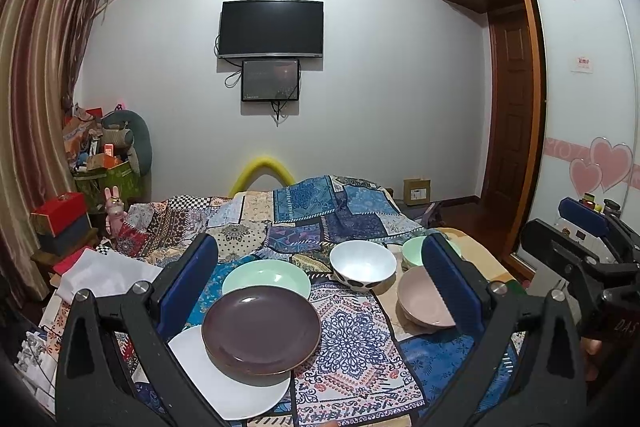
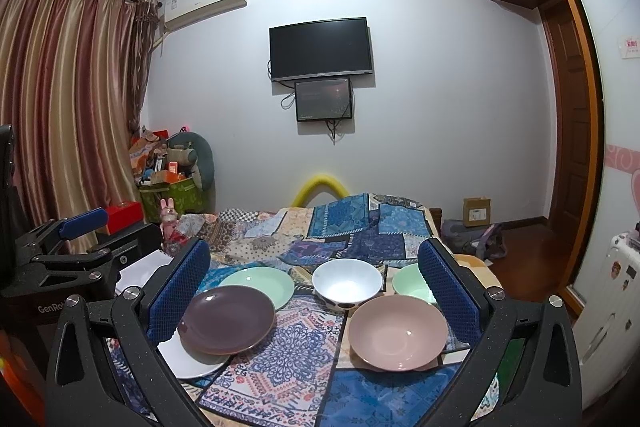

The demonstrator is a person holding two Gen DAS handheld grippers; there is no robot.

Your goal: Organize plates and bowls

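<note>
A brown plate (image 1: 262,331) lies on a white plate (image 1: 236,383), with a mint green plate (image 1: 266,277) behind it. A white bowl (image 1: 362,265), a small mint bowl (image 1: 414,251) and a pink bowl (image 1: 424,297) stand to the right. My left gripper (image 1: 320,287) is open and empty above the plates. My right gripper (image 2: 316,291) is open and empty, with the brown plate (image 2: 226,319), white bowl (image 2: 346,281) and pink bowl (image 2: 398,331) between its fingers. The mint plate (image 2: 258,283), white plate (image 2: 188,359) and mint bowl (image 2: 412,285) also show there.
All dishes rest on a patchwork cloth (image 1: 356,343) over a bed (image 2: 280,375). Boxes and a bin of clutter (image 1: 104,163) stand at the left by the curtain. A wardrobe (image 1: 580,107) and door lie to the right. The other gripper (image 1: 592,259) shows at the right edge.
</note>
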